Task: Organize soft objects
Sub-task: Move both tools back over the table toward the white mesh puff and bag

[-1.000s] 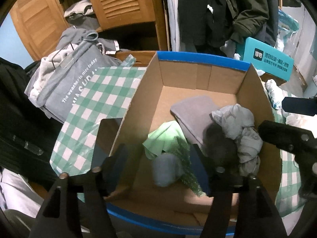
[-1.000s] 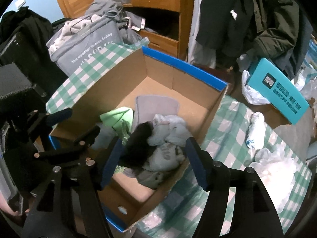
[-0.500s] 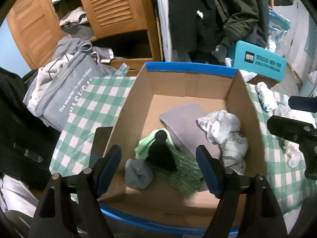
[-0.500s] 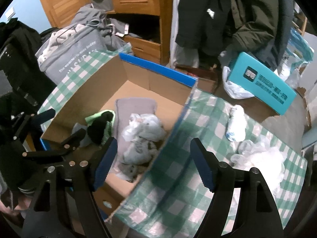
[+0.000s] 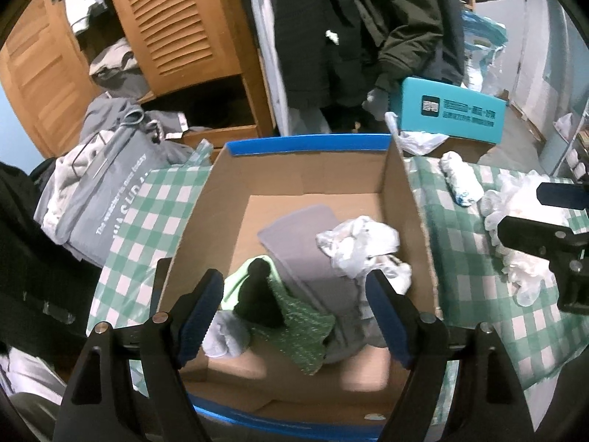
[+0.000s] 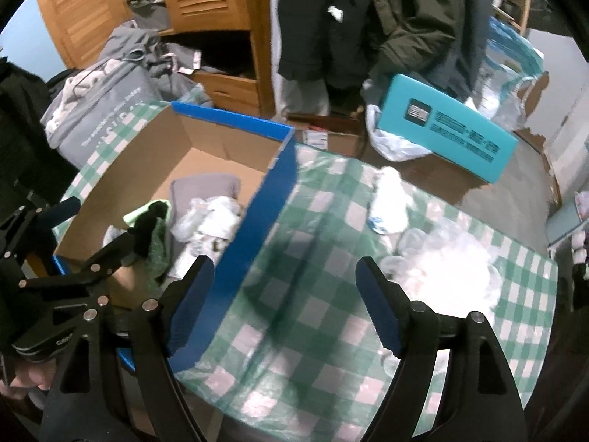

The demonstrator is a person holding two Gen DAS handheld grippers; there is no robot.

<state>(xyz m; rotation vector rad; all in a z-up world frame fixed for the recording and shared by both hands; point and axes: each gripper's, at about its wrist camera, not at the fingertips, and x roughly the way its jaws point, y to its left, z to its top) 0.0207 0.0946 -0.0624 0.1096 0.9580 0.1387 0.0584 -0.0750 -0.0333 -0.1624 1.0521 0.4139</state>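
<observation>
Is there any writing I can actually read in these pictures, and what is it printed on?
"The weather is nice today": small white line on the grey bag, only partly legible.
Large white letters below it on the same bag: cut off by folds, unreadable.
Teal box: a dark square logo and rows of dark print, too blurred to read.
Brown carton behind the table: a small label, too small to read.

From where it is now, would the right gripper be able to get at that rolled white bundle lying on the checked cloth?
Probably yes. The right gripper is open and empty above the checked cloth, and the white bundle lies ahead of it in the open, outside the cardboard box.
</observation>
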